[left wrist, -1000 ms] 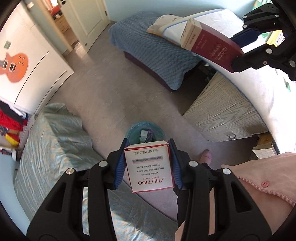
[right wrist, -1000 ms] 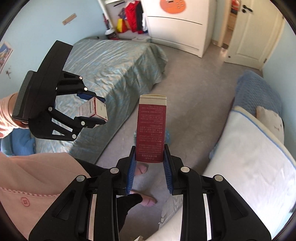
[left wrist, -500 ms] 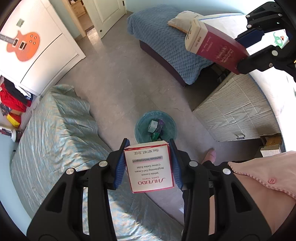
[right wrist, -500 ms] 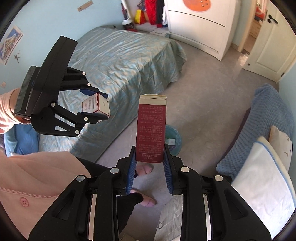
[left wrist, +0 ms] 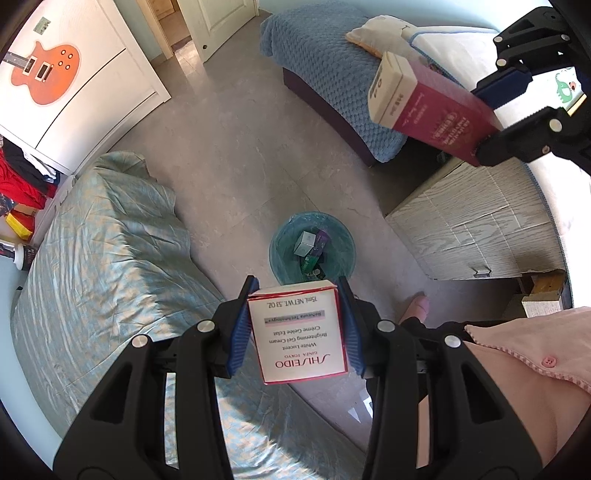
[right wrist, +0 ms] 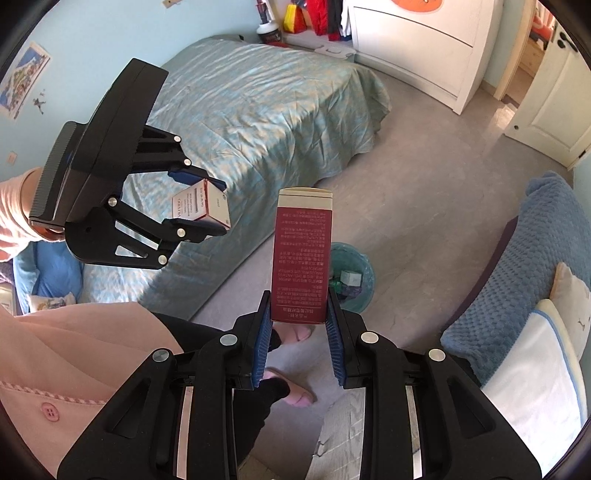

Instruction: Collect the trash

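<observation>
The grey stone-look tiled floor [left wrist: 236, 155] carries a round teal plastic waste bin [left wrist: 343, 240] between the two beds — small cartons lie inside it; a bed under a shiny pale-green quilted cover [left wrist: 99, 266] stands to one side; a low bed under a blue knitted blanket [left wrist: 332, 70] stands opposite, a cream pillow [left wrist: 376, 33] on it; a pale wood-grain cabinet [left wrist: 476, 225] stands just beside it.
</observation>
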Tool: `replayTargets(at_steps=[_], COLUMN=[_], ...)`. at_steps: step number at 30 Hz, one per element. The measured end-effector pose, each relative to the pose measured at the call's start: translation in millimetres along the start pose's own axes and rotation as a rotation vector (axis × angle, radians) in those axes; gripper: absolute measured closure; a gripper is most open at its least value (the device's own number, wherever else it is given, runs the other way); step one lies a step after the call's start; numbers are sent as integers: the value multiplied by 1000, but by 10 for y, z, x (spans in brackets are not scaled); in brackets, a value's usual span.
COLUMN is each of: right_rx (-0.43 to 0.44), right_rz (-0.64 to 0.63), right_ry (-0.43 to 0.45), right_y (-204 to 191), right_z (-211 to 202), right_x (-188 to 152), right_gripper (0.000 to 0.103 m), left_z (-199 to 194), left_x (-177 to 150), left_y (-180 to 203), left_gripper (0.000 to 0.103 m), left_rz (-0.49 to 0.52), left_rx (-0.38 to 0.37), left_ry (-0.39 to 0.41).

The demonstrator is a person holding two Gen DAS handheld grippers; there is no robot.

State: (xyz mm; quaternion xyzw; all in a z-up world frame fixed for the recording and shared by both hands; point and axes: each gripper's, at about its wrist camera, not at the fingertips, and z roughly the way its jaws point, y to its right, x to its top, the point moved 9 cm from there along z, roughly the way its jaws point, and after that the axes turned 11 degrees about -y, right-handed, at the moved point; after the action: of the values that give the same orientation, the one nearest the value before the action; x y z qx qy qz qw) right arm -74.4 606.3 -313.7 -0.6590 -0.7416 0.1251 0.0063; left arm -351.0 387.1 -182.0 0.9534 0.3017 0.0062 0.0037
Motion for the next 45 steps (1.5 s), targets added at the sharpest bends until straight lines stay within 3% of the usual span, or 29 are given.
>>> replayTargets(at_steps=[30,31,32,34,36,45], right_rx=[53,51,28,12,17,-8], right_rz=[37,40,50,71,92,118], right_ry=[-67,-78,-79,-73,-77,-75], right_y=[169,180,216,291,347,408], right_z=[302,324,333,316,315,225], right_x=[124,117,111,74,17,-136], right_gripper=[72,65,43,37,37,28], left_z=[324,353,372,372,401,414], left_x=[263,272,279,313,304,266], left_y=[-34,-23,-41,-96,-121,-46], left_gripper=[62,53,32,22,22,18], left_rz=[65,74,74,65,58,106], left_rx=[-59,-64,-45,-7,-31,-2], left_ry=[-56,-66,-71,-55,-70,-76])
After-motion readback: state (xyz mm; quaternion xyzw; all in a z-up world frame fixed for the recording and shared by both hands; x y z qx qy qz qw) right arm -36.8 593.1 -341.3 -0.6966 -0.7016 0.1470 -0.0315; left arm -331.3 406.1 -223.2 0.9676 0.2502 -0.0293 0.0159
